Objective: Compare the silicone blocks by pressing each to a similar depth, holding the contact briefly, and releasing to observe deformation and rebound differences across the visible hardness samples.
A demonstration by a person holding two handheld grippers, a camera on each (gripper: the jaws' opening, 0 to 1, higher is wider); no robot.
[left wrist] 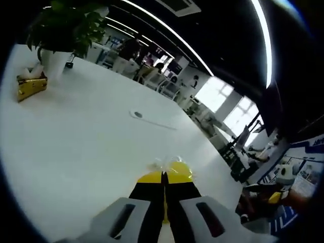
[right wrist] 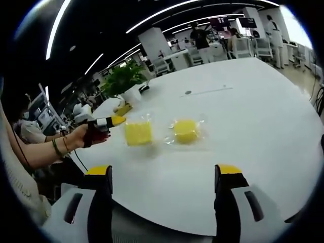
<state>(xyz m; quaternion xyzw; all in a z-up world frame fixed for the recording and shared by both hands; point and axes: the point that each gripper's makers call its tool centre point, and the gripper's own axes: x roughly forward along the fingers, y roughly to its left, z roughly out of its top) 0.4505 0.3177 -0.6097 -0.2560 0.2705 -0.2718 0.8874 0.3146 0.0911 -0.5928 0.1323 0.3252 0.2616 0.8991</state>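
Left gripper [left wrist: 164, 174], jaws together, touches one yellow block [right wrist: 138, 133]. Right gripper [right wrist: 164, 174] gapes wide over the table [right wrist: 243, 116], holding nothing; the second block [right wrist: 186, 130] lies at twelve o'clock beyond it.

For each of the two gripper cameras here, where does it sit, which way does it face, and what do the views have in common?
Left gripper view: rides the left gripper, jaws shut, tips against a bagged yellow block; faces across the white table toward a potted plant.
Right gripper view: rides the right gripper, jaws wide apart and back from the table edge; faces two bagged yellow blocks, left block and right block. The person's hand brings the left gripper in from the left.
Shared: table, plant, left gripper, left block.
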